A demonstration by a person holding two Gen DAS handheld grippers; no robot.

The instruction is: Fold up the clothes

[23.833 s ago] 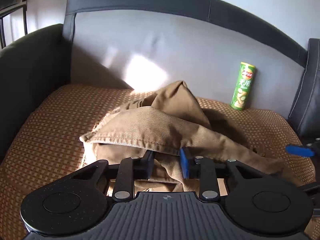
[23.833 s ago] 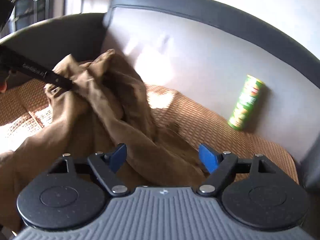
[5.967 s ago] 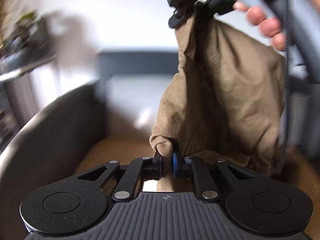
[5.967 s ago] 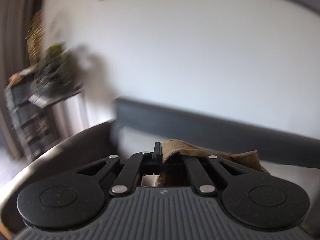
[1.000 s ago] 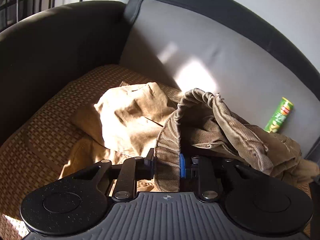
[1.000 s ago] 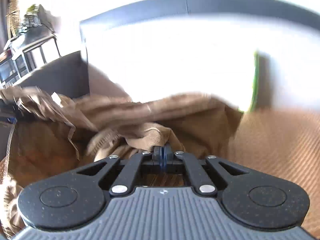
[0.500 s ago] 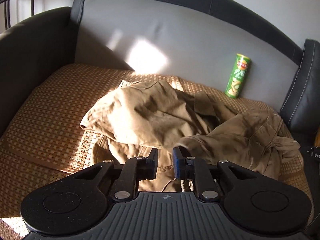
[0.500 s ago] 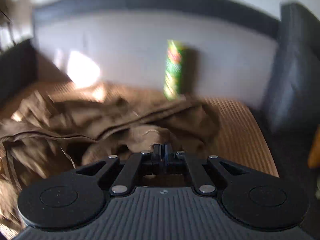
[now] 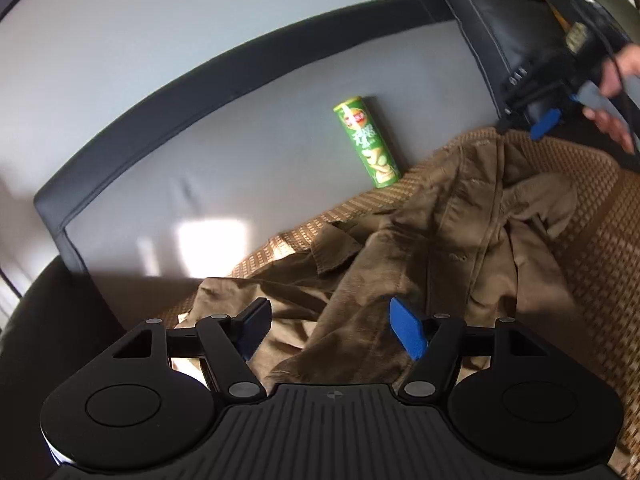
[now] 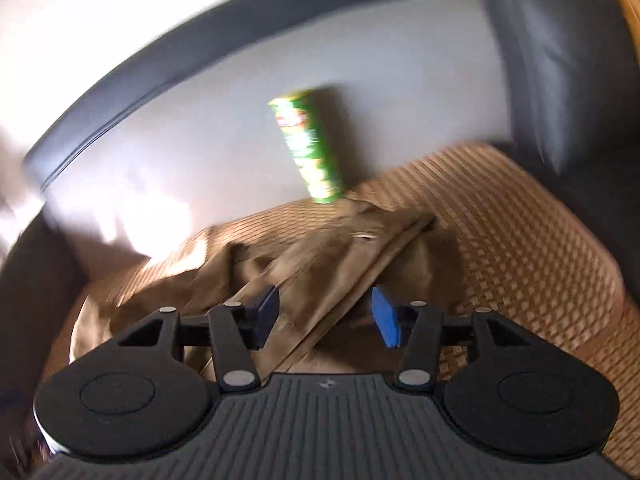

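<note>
1. Brown garment (image 9: 452,240), crumpled and unfolded, lies spread over the woven seat (image 9: 592,248) of the sofa, from near the left armrest toward the right armrest, with one corner reaching close to the backrest.
2. Left tool (image 9: 330,326) hovers above the front part of the garment with its two blue-padded fingers (image 9: 406,328) wide apart and nothing between them.
3. Right tool (image 10: 326,312) is also spread apart and empty, just above a long seamed edge of the garment that runs diagonally under it; this view is motion-blurred.
4. From the left wrist view, the right tool shows near the right armrest (image 9: 492,20), over the far corner of the garment, held by a person's hand (image 9: 616,92); whether it touches the cloth there cannot be told.
5. Green snack can (image 9: 366,142) stands upright on the seat at its back edge, against the grey backrest (image 9: 240,140), just beyond the garment's far corner.
6. Sunlight patch falls on the backrest toward the left side.
</note>
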